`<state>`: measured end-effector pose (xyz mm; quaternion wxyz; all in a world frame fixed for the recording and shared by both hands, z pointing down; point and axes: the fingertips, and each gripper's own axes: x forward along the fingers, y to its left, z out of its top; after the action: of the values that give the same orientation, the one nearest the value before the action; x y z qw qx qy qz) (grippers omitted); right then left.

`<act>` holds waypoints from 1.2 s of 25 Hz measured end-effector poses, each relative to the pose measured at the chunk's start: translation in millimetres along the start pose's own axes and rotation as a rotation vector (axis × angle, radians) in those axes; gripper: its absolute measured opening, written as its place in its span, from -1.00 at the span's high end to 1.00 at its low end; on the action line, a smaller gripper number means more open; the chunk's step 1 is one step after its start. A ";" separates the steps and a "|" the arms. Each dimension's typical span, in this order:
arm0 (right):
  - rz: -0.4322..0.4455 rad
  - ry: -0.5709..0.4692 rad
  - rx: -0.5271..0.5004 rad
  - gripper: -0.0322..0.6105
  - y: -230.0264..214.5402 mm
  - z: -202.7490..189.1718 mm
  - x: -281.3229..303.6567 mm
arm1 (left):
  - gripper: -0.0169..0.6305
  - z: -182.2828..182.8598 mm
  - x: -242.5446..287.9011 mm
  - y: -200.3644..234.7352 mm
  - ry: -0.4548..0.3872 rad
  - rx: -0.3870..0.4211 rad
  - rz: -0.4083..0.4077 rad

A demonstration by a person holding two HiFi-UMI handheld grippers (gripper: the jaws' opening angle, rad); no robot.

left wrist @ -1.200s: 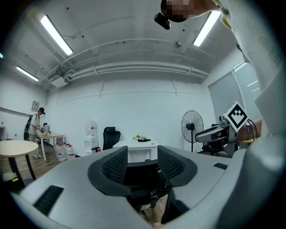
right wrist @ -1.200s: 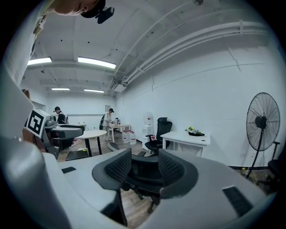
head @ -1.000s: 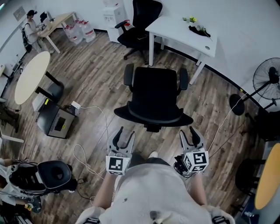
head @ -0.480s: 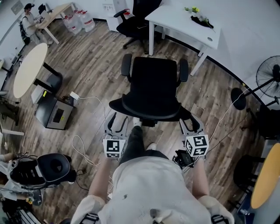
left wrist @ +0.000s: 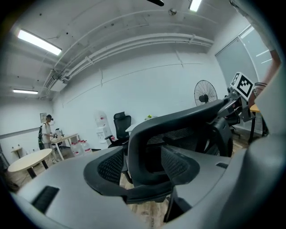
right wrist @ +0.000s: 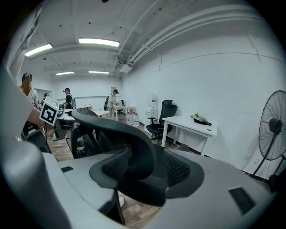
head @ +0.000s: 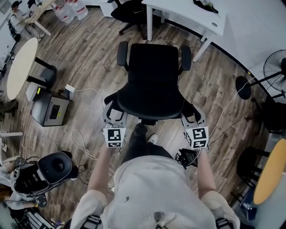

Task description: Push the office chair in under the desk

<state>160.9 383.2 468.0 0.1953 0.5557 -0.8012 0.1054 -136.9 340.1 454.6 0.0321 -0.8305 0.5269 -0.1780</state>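
The office chair is straddled at its backrest by the left tongs and right tongs, just opened wide and unclamped; the tabletop lies well ahead, the push not yet made.

The right tongs, jaws just opened wider, straddle the curved back rim of the office chair without clamping it. Beyond stands a white counter; 1 fan at right.

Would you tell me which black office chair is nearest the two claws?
The middle chair: its backrest rim sits between the jaws of the left claw and right claw, which have just been opening. The other chair stands by the white desk.
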 end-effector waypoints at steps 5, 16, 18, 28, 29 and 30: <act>-0.004 -0.021 -0.002 0.08 -3.0 -4.7 43.8 | 0.06 -11.4 40.2 15.5 -0.012 0.014 -0.018; 0.055 -0.091 -0.007 0.02 2.3 10.2 91.2 | -0.01 -8.1 92.5 27.0 -0.068 0.059 -0.098; 0.065 -0.095 -0.019 0.03 5.2 14.2 98.7 | -0.02 -10.2 94.2 28.6 -0.072 0.053 -0.117; 0.088 -0.173 0.062 -0.02 8.4 7.5 105.4 | 0.09 -15.9 96.7 27.7 -0.147 -0.017 -0.210; 0.085 -0.172 0.060 -0.02 9.3 7.5 106.1 | 0.09 -15.7 96.6 29.1 -0.159 -0.033 -0.208; 0.081 -0.172 0.059 -0.02 10.9 7.0 106.0 | 0.09 -16.6 95.6 30.4 -0.166 -0.042 -0.204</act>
<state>116.9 294.4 507.8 0.1048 0.5352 -0.8335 0.0887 -132.1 244.1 487.9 0.0398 -0.8922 0.4387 -0.0999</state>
